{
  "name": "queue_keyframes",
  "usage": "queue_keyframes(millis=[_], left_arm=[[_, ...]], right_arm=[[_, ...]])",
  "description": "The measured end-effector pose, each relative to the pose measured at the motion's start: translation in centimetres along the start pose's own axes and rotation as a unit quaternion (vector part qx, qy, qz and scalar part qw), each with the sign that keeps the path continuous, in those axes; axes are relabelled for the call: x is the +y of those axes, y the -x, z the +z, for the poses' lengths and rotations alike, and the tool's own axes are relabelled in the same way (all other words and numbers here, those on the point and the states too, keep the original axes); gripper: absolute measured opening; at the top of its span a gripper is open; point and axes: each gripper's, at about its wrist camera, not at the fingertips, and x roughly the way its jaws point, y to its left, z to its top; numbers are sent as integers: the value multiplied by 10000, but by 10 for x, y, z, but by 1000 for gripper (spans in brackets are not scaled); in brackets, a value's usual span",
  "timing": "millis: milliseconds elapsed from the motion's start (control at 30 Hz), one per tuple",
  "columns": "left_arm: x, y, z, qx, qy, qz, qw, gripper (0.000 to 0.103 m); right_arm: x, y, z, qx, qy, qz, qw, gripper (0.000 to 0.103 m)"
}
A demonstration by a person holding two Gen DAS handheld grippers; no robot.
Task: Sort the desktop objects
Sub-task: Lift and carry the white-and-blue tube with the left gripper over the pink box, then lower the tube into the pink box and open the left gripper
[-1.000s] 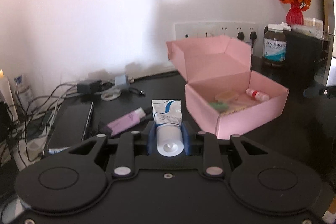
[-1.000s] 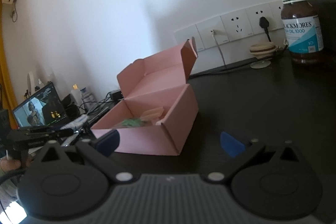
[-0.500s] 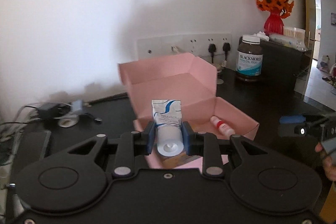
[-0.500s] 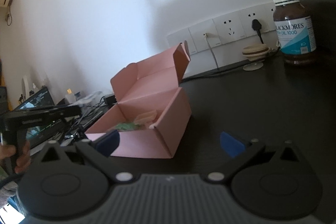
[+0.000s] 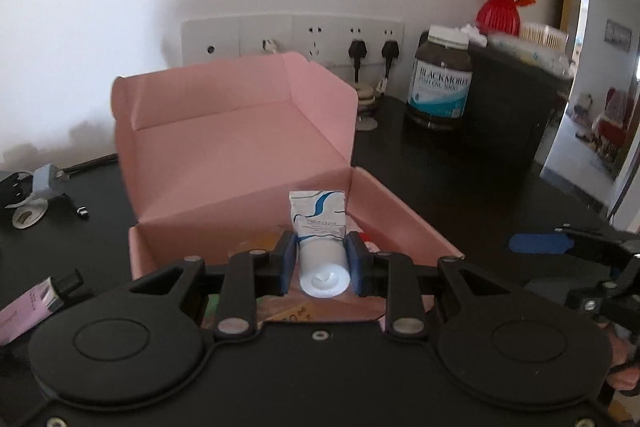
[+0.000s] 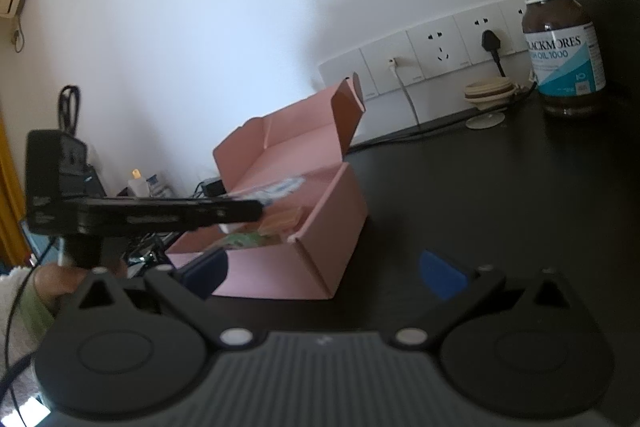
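My left gripper [image 5: 321,259] is shut on a white tube with blue print [image 5: 320,227], cap toward the camera, and holds it above the open pink box [image 5: 240,147]. The box stands on the black desk with its lid up; small items lie inside, partly hidden by the gripper. From the right wrist view the left gripper [image 6: 256,209] reaches over the pink box [image 6: 320,227] from the left, and the tube [image 6: 276,189] shows blurred beyond it. My right gripper [image 6: 324,273] stands open, with nothing between its blue pads, just in front of the box's near corner.
A brown supplement bottle [image 5: 440,79] stands at the back right by a black cabinet [image 5: 516,99] with a red vase of orange flowers [image 5: 500,7]. Wall sockets [image 5: 292,39] with plugs are behind the box. A pink tube [image 5: 28,307], an adapter [image 5: 46,179] and cables lie on the left.
The left gripper has carried the tube to the right, from beside the pink box to over its open compartment. The right gripper has kept still.
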Motion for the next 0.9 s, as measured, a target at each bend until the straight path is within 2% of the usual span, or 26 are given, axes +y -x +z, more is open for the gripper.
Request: queue_keyframes(millis=[367,900], left_arm=[[-10,-23,-3,321,-153,13,9994,27],[-8,-30,-3,351,1,-95,9993,28]], right_arm=[[1,1,0,-5,24,56,10000,102],[0,-1,0,56,-4,111,9999,102]])
